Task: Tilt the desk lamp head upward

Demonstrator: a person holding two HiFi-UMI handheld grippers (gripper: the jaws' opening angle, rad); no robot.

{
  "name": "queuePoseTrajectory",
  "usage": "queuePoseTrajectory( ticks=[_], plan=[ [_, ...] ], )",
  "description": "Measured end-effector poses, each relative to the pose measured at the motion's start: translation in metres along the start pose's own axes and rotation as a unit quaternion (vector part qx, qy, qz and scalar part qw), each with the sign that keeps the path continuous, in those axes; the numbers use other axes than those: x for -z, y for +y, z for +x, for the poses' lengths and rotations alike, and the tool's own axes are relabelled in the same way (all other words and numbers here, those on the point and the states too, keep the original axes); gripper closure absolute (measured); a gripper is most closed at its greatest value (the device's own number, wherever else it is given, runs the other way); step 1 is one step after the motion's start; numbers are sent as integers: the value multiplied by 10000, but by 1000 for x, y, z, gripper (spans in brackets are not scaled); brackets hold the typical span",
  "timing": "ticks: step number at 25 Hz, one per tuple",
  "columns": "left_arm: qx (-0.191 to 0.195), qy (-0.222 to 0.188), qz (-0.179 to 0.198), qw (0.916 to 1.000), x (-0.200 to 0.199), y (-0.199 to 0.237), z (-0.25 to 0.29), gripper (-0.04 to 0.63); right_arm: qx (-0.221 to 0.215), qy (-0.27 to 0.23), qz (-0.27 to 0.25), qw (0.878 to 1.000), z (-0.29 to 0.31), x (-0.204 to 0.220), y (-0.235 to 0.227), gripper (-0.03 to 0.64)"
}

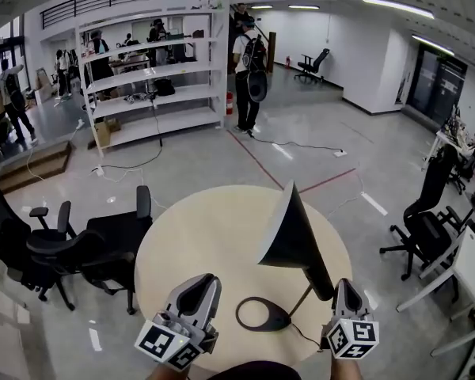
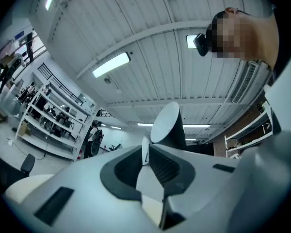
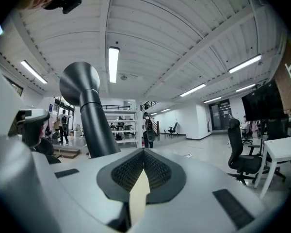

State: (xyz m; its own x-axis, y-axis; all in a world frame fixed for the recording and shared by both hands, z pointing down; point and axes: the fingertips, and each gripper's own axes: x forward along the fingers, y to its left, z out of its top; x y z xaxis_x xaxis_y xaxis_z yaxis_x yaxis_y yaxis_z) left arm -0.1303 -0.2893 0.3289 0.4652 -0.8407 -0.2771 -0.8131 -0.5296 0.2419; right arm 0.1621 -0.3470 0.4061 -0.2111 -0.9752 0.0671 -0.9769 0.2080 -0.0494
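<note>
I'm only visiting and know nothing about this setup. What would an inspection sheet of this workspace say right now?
Surface: round beige table, holding only the lamp.
Job's things: black desk lamp, cone head up on a thin stem, ring base flat on the table.
Clutter: nothing seen.
Grippers: left gripper jaws slightly apart, empty; right gripper jaws together, empty, beside the lamp's neck.
Cables: lamp cord runs from the base toward the table edge; floor cable lies beyond.
Surroundings: office chairs, white shelving, people standing.
</note>
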Motion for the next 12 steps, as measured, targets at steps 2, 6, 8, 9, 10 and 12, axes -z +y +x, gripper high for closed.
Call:
queuePoseTrajectory(
  ticks=[2,6,8,9,10,12],
  plan=[
    [49,351,7,9994,30,6,-8,506,174,-67,-35,9998,-10,0,13,607],
    [121,1245,415,9913,92,12,-22,508,381,10,-69,9992,-27,7,34,606],
    [142,1566,479,9864,117,14,-33,508,457,127,-110,9988,-38,18,44,606],
    [177,1674,492,9845,126,14,-39,508,493,188,-121,9985,-44,25,50,606],
    [223,1758,501,9829,134,13,-45,508,522,250,-126,9982,-50,32,56,606],
    [326,1882,496,9803,146,9,-56,508,538,386,-133,9977,-60,48,69,606]
  ],
)
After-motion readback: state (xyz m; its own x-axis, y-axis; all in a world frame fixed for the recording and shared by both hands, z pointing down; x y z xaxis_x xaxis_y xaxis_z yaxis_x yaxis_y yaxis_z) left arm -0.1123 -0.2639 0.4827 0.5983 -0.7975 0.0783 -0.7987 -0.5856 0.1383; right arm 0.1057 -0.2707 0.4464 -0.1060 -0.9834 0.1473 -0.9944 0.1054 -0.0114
